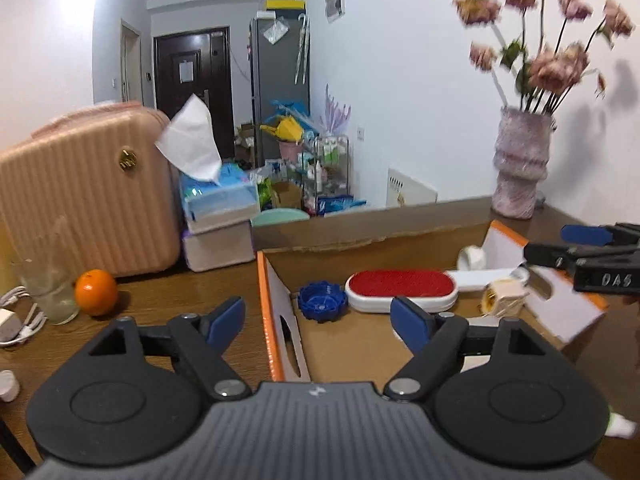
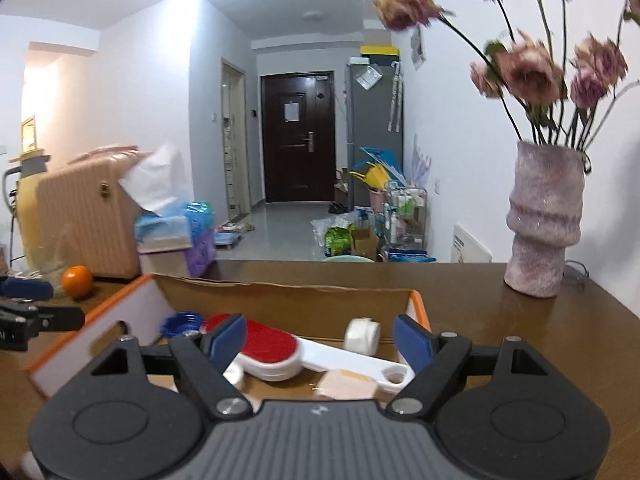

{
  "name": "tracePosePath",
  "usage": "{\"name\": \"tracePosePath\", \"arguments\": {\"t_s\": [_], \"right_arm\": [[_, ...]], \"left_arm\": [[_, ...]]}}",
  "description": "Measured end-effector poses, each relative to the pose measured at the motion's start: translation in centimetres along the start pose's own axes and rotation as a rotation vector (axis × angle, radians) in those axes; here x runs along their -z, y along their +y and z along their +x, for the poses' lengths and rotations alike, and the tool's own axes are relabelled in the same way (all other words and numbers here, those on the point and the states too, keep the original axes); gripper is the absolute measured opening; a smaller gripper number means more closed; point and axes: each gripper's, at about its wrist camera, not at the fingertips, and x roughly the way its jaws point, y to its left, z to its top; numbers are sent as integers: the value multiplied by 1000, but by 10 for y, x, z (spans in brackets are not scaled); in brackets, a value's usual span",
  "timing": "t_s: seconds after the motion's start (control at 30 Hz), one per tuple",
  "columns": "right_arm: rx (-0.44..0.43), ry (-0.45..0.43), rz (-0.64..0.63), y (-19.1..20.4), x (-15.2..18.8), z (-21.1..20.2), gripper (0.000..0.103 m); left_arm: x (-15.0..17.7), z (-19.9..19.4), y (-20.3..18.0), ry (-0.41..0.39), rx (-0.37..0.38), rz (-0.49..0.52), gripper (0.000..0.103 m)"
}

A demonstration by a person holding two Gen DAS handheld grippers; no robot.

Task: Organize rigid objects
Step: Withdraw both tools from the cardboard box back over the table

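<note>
With both the left gripper (image 1: 320, 320) and right gripper (image 2: 320, 342) spread and empty, we judge the brush (image 2: 264, 346), lying low-centre in the box (image 2: 280, 300), light, stiff and slick; grip its narrow white handle.

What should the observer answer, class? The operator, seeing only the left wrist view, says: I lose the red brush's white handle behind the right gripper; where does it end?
Observer: In the right wrist view the white handle ends in a holed tab inside the cardboard box, next to a pale square block.
Operator: Is the right gripper open?
Observer: Yes. The right gripper hangs over the box, jaws wide apart, holding nothing.
Operator: Anything beyond the suitcase?
Observer: A yellow jug stands left of the pink suitcase.
</note>
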Motion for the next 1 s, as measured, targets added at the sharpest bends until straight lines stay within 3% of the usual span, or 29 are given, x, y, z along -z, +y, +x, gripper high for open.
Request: {"name": "tracePosePath", "arguments": {"t_s": [0.2,0.37,0.5,0.77,0.9,1.0], "right_arm": [[-9,-28,-115,29,-17,-53,85],[-8,-26,-113,41,-18,-91,85],[-3,-34,-111,52,-8,-121,85],[39,-148,-160,83,31,-201,85],[64,-176,-162,98,60,-239,85],[75,-177,-200,113,88,-264,85]], "left_arm": [[-1,-60,8,-48,17,-46,86],[14,-98,6,-61,30,-79,86],[35,-130,2,-74,67,-99,91],[82,-198,-10,-92,110,-91,96],[121,-237,-14,-117,169,-118,101],[156,-262,-22,-124,153,-137,102]]}}
